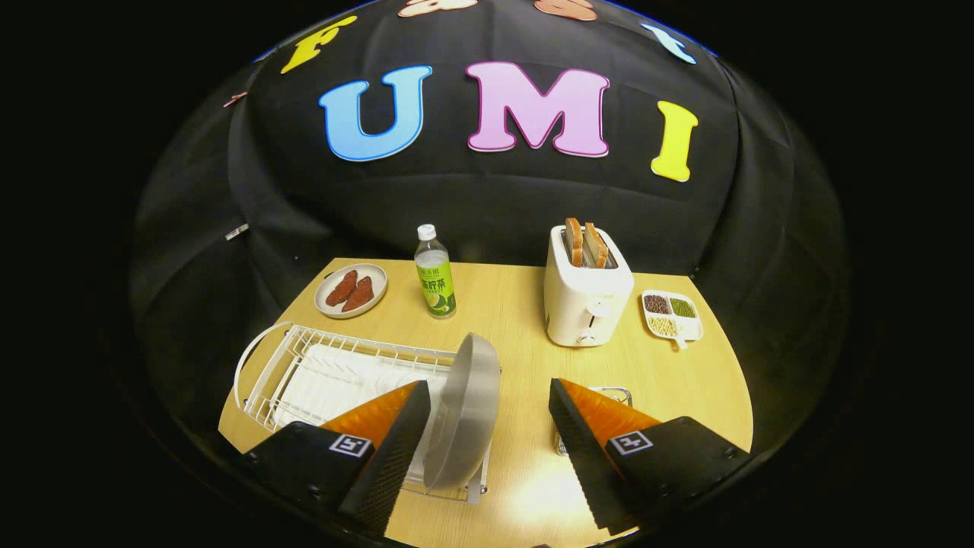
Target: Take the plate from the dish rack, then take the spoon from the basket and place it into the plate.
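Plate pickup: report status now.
Gripper open, fingers straddling plate. Plate upright in dish rack, not gripped. Nothing in the way.

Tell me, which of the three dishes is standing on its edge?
The grey plate in the white dish rack, between the open fingers. The small plate of reddish food and the divided dish of beans lie flat on the table.

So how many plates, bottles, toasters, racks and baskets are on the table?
Plates: 2, a grey plate standing in the rack between the open tongs, a meat plate
Divided dish: 1
Bottle: 1
Toaster: 1
Dish rack: 1
Basket: 1
Total: 7
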{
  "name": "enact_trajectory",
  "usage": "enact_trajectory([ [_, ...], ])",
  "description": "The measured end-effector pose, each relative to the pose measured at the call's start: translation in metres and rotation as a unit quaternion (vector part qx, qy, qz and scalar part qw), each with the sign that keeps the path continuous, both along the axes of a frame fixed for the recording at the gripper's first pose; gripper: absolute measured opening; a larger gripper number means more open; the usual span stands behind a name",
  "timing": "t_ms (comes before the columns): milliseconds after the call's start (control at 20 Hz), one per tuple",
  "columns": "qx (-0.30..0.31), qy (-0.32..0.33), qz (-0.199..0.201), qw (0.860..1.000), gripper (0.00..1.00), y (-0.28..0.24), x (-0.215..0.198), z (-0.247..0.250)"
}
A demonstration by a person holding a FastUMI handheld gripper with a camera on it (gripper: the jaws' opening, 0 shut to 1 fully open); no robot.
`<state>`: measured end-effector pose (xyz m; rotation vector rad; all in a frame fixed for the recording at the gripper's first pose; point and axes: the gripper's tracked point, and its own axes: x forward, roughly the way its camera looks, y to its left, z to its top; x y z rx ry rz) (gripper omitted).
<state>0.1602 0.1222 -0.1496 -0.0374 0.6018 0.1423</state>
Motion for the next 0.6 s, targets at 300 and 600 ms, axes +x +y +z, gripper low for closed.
enact_trajectory([
  [300,0.010,0.073,-0.022,0.997,0.59,0.008,0.006,-0.045],
  [600,0.020,0.120,-0.036,0.992,0.39,0.022,0.000,-0.057],
])
